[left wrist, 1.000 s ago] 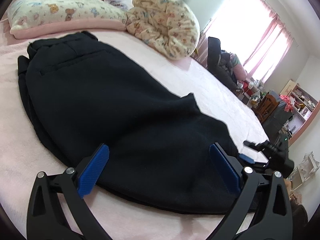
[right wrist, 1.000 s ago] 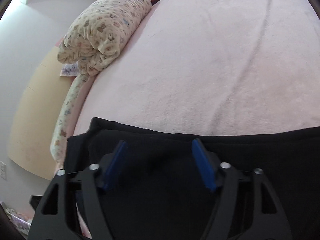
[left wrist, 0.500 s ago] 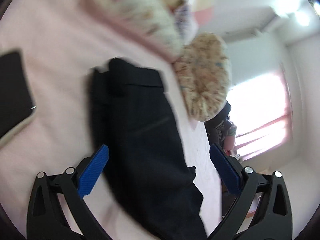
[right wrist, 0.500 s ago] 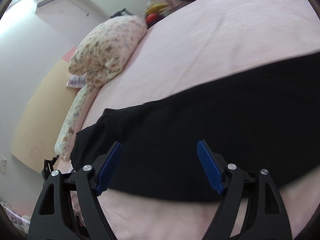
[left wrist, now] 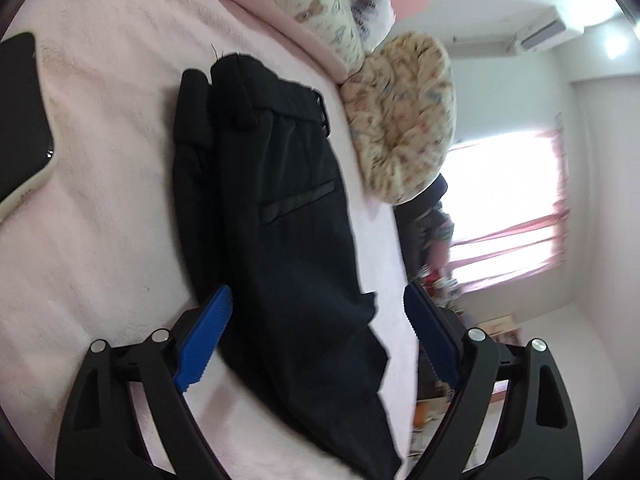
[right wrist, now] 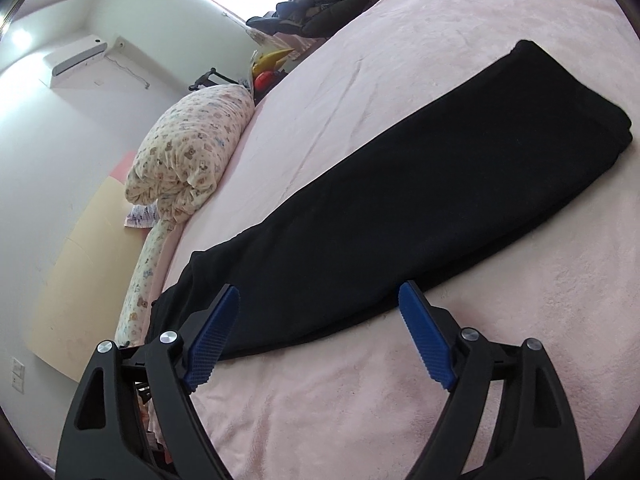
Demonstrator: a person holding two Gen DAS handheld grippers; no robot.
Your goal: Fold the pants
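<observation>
Black pants (left wrist: 280,216) lie flat on the pink bed, legs stacked on each other. In the left wrist view the waistband is at the top and a back pocket slit shows. My left gripper (left wrist: 316,336) is open and empty, hovering above the pants' mid part. In the right wrist view the pants (right wrist: 400,200) stretch as a long strip from the lower left to the leg ends at the upper right. My right gripper (right wrist: 320,336) is open and empty, held above the near edge of the pants.
A dark phone (left wrist: 20,120) lies on the pink bed sheet (left wrist: 100,220) at the left. A bear-print pillow (left wrist: 312,8) and a rolled quilt (left wrist: 404,120) sit past the waistband; the quilt also shows in the right wrist view (right wrist: 192,152). Clothes pile (right wrist: 320,8) lies beyond the bed's far edge.
Both grippers have lifted away from the pants and turned. The views now take in more of the garment. The pants lie still and both grippers stay open.
</observation>
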